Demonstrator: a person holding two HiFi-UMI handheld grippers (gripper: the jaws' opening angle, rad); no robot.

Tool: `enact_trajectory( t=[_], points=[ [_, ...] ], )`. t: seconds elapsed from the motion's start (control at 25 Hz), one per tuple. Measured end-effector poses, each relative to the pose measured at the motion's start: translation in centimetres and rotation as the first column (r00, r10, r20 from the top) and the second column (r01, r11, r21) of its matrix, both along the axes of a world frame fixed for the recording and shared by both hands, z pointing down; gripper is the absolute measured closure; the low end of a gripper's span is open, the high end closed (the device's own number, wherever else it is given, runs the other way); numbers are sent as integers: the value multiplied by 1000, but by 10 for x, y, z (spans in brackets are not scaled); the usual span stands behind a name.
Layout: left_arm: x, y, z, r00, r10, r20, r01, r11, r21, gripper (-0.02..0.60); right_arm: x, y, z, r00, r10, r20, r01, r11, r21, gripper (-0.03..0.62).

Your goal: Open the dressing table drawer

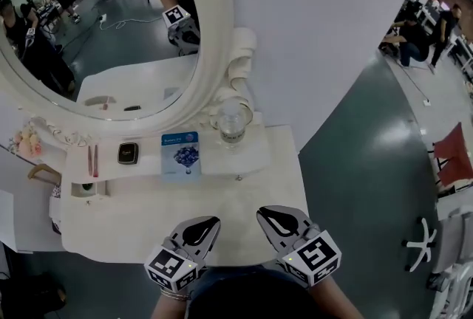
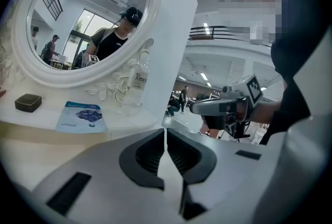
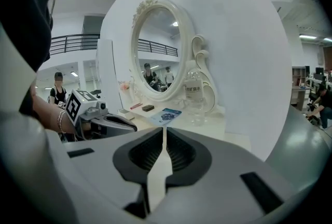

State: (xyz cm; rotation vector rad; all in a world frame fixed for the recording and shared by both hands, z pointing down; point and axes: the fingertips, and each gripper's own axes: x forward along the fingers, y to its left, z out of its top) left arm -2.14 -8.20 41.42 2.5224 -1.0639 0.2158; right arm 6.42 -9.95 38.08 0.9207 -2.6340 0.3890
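Plainly, neither tool is engaged: the left gripper and the right gripper are held over the near edge of the dressing table. Each has its jaws pressed together with nothing caught between them. The drawer is taken to be the shallow front set into the raised tier under the mirror. It is marked by a small knob and is seen closed, flush with the tier. Whether another drawer is set under the tabletop cannot be told, since that face is hidden below the near edge.

A light, stiff box on plain runners is expected, so little force should be needed, though a painted drawer may stick and then jerk. The knob is judged the only place to take hold. It is small, smooth and probably slippery, so it should be pinched squarely and drawn straight toward the person.

A jolt is best avoided, because a clear water bottle is stood on the tier just behind the knob. A blue packet and a dark box are laid farther left. How full the bottle is cannot be made out, and what is kept in the drawer is not shown. A small open cubby at the tier's left end is seen to hold a pale object that cannot be identified.
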Motion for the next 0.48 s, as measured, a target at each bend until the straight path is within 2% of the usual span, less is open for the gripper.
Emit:
enact_trajectory(
  t=[0.48],
  points=[
    [-7, -19, 19, 998, 57, -11, -58, 998, -33, 552, -21, -16, 28, 999, -6, -45, 3, 998, -61, 572]
  ],
)
